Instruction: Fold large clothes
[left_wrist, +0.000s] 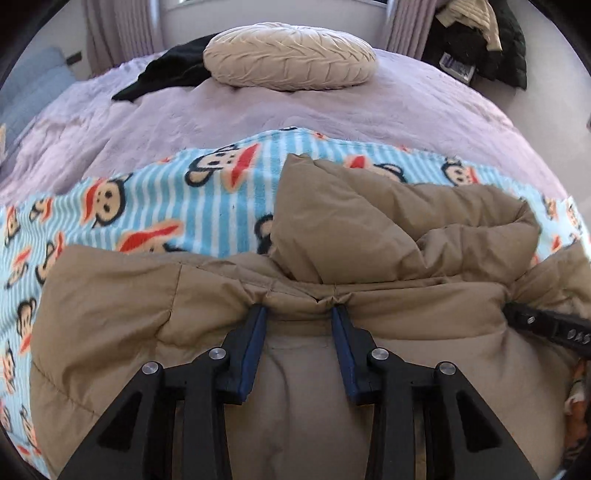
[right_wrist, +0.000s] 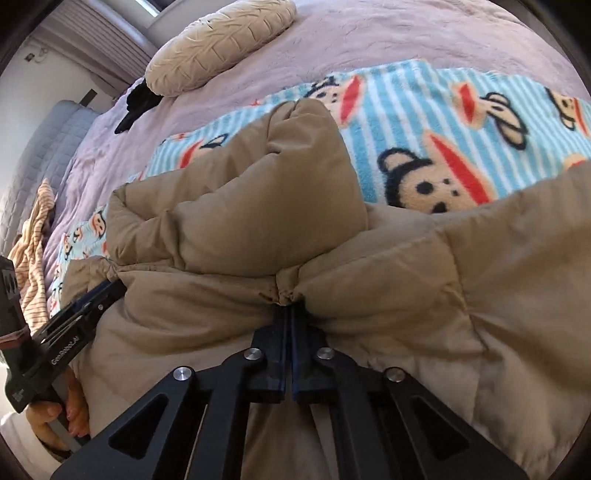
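A tan puffer jacket (left_wrist: 369, 229) lies bunched on a blue striped monkey-print blanket (left_wrist: 155, 206) on the bed; it also fills the right wrist view (right_wrist: 258, 206). My left gripper (left_wrist: 299, 308) is open, its blue-padded fingers (left_wrist: 255, 332) spread against a gathered seam of the jacket. My right gripper (right_wrist: 289, 306) is shut on a gathered fold of the jacket's edge. The right gripper's finger shows at the right edge of the left wrist view (left_wrist: 546, 325). The left gripper shows at the left of the right wrist view (right_wrist: 85, 306), its tips at the jacket.
The bed has a lilac cover (left_wrist: 332, 107). A round beige cushion (left_wrist: 290, 55) and a black garment (left_wrist: 166, 70) lie at its far side. A striped beige cloth (right_wrist: 33, 229) lies at the left. Dark clothes (left_wrist: 480, 40) are piled at the far right.
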